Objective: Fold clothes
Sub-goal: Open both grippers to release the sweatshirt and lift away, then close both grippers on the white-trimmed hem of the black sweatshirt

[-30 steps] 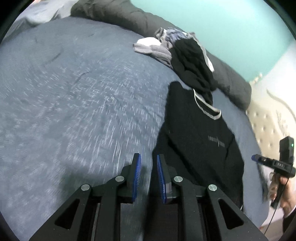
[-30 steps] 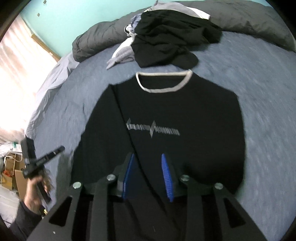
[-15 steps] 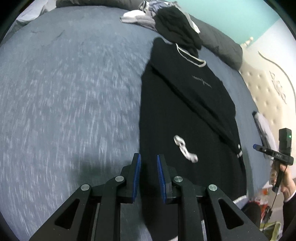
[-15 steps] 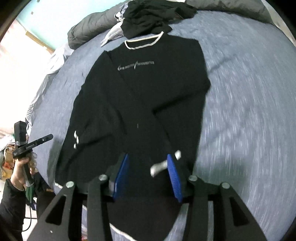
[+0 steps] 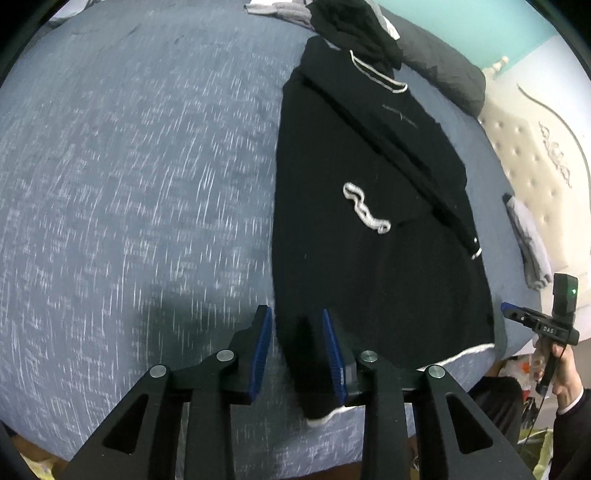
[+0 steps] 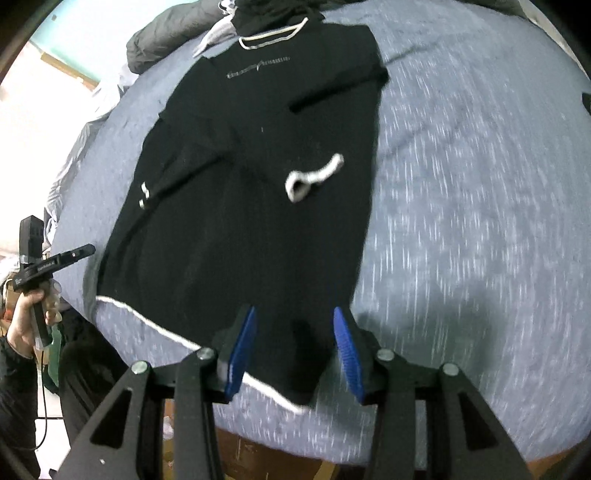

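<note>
The shirt [image 5: 373, 236] lies flat on the bed [image 5: 140, 166], sleeves folded in. The left gripper [image 5: 297, 350] jaws are opening over one hem corner; the right gripper [image 6: 293, 354] jaws stand open over the other, nothing gripped. Both corners should be pinched evenly before the hem is lifted.

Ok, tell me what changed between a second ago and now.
Both tools drew back from the chest of the black sweater to its hem at the bed's near edge. The left tool is opening with the hem corner loose between its pads; the right tool opened wider over the other corner. The sweater, sleeves folded in, and the clothes pile stayed put on the bed.
</note>
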Demonstrator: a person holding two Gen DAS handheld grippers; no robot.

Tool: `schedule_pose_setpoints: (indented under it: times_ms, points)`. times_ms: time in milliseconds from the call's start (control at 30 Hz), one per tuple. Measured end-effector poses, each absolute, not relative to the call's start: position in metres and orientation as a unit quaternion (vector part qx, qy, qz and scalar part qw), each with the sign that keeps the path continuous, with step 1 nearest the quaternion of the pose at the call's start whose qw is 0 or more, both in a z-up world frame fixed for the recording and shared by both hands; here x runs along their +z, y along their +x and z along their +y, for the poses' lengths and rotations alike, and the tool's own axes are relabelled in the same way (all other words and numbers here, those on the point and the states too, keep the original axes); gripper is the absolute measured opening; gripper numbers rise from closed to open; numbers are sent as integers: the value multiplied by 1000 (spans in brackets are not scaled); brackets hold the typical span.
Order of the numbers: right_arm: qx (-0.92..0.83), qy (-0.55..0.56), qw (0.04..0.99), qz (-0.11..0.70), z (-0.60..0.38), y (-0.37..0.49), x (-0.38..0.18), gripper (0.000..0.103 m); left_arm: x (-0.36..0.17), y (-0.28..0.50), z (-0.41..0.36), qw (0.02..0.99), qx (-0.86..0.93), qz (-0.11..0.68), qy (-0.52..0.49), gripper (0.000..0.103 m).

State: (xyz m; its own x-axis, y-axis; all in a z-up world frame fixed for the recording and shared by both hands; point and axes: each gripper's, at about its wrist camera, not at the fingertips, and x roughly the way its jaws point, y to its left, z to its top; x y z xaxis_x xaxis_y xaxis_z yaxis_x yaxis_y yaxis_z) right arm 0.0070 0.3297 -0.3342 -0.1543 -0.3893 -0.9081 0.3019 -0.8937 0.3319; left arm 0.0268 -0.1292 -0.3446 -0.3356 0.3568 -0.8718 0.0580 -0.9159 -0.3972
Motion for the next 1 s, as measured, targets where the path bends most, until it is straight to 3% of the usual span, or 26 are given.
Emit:
schedule_pose_setpoints:
  times_ms: [67, 167, 1000]
  points:
    - [-757, 612, 224, -38, 333, 15, -339, 46, -348, 31, -128, 95, 791, -185, -575, 33]
    - [-757, 614, 220, -48, 340, 23, -342, 58, -354, 37, -126, 98, 784, -188, -583, 36]
    - [-725, 648, 215, -90, 335, 32, -373, 59, -370, 58, -117, 119, 760, -225, -598, 37]
